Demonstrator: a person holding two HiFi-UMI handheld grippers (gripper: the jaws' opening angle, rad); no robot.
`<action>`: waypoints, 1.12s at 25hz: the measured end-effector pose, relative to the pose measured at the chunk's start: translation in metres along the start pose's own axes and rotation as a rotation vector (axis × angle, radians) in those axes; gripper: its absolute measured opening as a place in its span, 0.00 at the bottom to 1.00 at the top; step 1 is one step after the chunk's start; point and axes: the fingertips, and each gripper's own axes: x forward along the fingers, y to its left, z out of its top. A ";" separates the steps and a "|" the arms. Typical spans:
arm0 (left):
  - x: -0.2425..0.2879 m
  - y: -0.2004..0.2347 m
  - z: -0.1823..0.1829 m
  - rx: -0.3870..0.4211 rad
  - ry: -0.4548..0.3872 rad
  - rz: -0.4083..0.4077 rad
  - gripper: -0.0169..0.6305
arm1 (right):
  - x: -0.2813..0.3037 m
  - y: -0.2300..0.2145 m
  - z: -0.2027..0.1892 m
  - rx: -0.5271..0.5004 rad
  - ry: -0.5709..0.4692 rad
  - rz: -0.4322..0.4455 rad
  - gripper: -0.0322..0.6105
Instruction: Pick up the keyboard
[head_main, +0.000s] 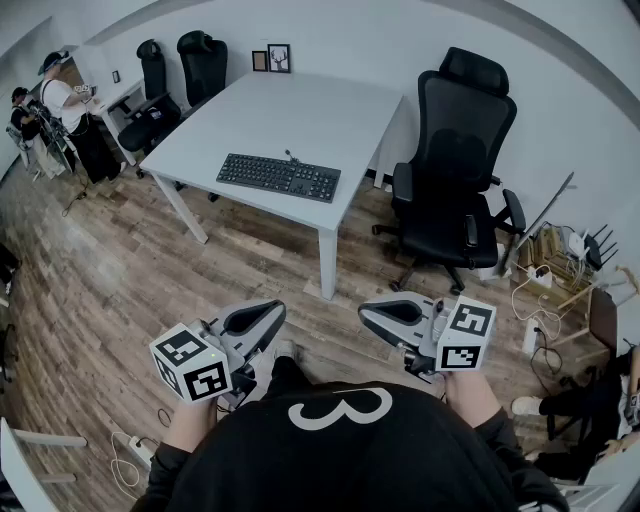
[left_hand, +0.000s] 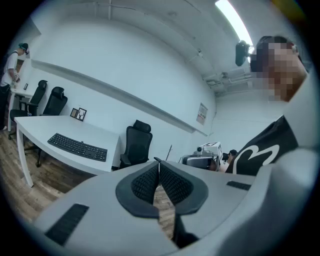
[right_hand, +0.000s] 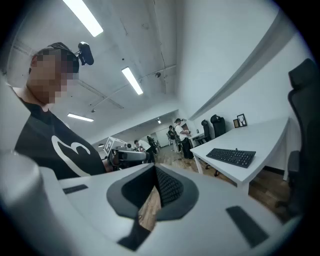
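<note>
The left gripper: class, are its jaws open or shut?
Shut: the left gripper has its jaw tips touching in its own view, with nothing held between them.

Top: we wear a black shirt (head_main: 350, 468) bearing a white 3 (head_main: 340, 408).
Left gripper (head_main: 279, 309): grey shell, black ribbed pads (left_hand: 145, 184), white cube (head_main: 190, 363) of black square markers.
Right gripper (head_main: 363, 312): grey shell, black pads, 1 marker cube (head_main: 466, 337).
</note>
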 end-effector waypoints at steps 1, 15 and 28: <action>0.000 0.001 0.000 -0.002 0.000 -0.001 0.05 | 0.001 -0.001 0.000 -0.002 0.001 0.000 0.06; 0.008 0.023 -0.002 -0.026 0.003 -0.030 0.05 | 0.014 -0.029 0.002 0.088 -0.069 -0.013 0.06; 0.021 0.117 0.017 -0.084 0.001 -0.060 0.05 | 0.079 -0.106 0.011 0.150 -0.062 -0.034 0.06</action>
